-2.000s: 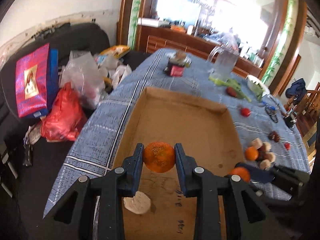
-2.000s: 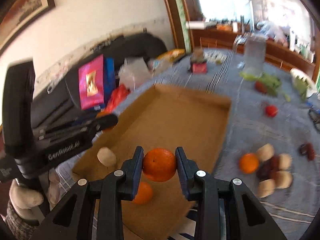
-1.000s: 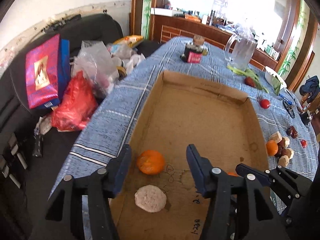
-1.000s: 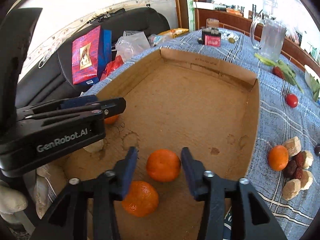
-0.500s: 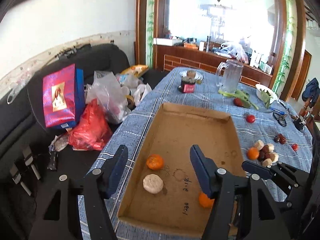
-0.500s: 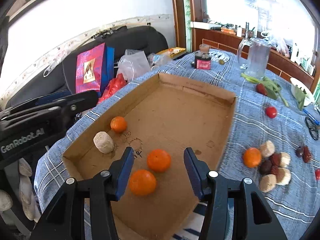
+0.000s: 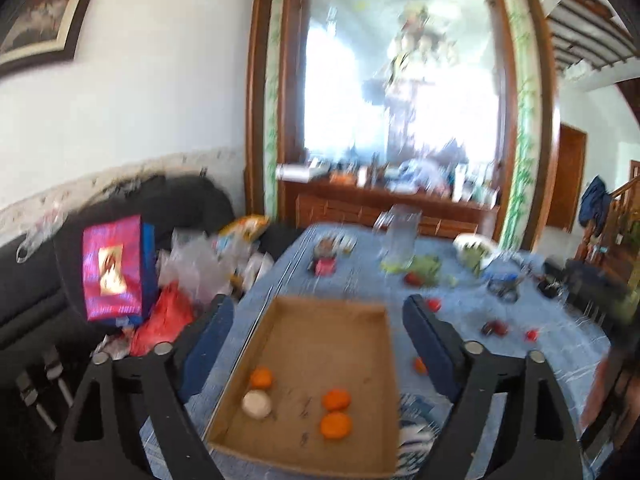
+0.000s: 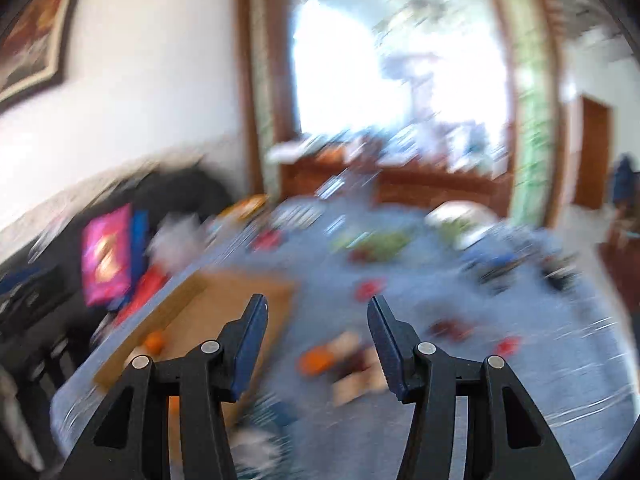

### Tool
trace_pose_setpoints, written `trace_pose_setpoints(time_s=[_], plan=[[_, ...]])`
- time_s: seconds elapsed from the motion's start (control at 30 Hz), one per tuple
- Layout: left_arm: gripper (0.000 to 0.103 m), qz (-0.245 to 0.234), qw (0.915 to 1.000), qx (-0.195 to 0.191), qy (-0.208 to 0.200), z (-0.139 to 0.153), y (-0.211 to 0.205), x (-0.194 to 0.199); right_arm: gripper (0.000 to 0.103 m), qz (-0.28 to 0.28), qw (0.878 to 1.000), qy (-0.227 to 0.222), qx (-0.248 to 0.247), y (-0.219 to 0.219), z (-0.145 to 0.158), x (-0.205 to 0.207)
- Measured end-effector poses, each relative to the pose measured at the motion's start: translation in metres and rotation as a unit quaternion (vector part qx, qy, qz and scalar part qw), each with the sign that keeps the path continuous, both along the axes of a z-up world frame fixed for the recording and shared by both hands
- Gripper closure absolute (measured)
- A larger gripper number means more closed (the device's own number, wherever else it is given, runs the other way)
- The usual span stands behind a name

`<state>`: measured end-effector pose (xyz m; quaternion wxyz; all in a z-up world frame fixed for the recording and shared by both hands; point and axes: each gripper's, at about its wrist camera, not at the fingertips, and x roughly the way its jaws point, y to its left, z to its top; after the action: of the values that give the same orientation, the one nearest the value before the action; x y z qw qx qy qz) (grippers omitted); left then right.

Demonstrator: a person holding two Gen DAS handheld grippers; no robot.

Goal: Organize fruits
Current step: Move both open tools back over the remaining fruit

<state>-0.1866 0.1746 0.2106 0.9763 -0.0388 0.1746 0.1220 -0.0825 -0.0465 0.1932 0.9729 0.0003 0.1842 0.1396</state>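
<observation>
We see both grippers, left [image 7: 318, 332] and right [image 8: 318, 330], jaws just opening wide, empty; three oranges [image 7: 337, 399] in box [image 7: 328, 312] on table [image 7: 520, 356].

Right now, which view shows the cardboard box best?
The left wrist view: the box shows whole and fairly sharp, with three oranges and one pale round piece inside. The right wrist view is motion-blurred and catches only part of the box, with one orange discernible.
</observation>
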Motion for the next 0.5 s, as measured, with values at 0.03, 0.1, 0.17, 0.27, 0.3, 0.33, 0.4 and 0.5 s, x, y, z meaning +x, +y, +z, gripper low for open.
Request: trace_pose_setpoints(time_s=[0.03, 0.1, 0.17, 0.27, 0.3, 0.33, 0.4, 0.5], plan=[[0.01, -0.009, 0.9999, 0.002, -0.013, 0.006, -0.008, 0.001, 0.027, -0.03, 0.999, -0.022, 0.002, -0.017, 0.014, 0.001], [0.009, -0.017, 0.9996, 0.008, -0.022, 0.011, -0.02, 0.007, 0.015, -0.102, 0.992, -0.073, 0.003, -0.055, 0.046, 0.004], [0.009, -0.034, 0.9992, 0.01, -0.02, 0.012, -0.033, 0.018, 0.014, -0.137, 0.986, -0.096, -0.011, -0.081, 0.072, 0.01], [0.009, -0.064, 0.998, -0.003, -0.002, 0.007, -0.052, 0.041, 0.013, -0.162, 0.981, -0.092, -0.056, -0.112, 0.105, 0.027], [0.009, -0.075, 0.9971, -0.008, 0.008, 0.003, -0.059, 0.051, 0.009, -0.162, 0.981, -0.081, -0.063, -0.119, 0.109, 0.032], [0.009, -0.085, 0.9962, -0.011, 0.019, -0.003, -0.066, 0.06, 0.009, -0.157, 0.983, -0.071, -0.064, -0.126, 0.11, 0.035], [0.009, -0.101, 0.994, -0.02, 0.038, -0.015, -0.076, 0.074, 0.009, -0.145, 0.987, -0.051, -0.052, -0.139, 0.1, 0.041], [0.009, -0.131, 0.9871, -0.04, 0.083, -0.044, -0.092, 0.102, 0.009, -0.122, 0.991, 0.007, -0.054, -0.143, 0.057, 0.055]])
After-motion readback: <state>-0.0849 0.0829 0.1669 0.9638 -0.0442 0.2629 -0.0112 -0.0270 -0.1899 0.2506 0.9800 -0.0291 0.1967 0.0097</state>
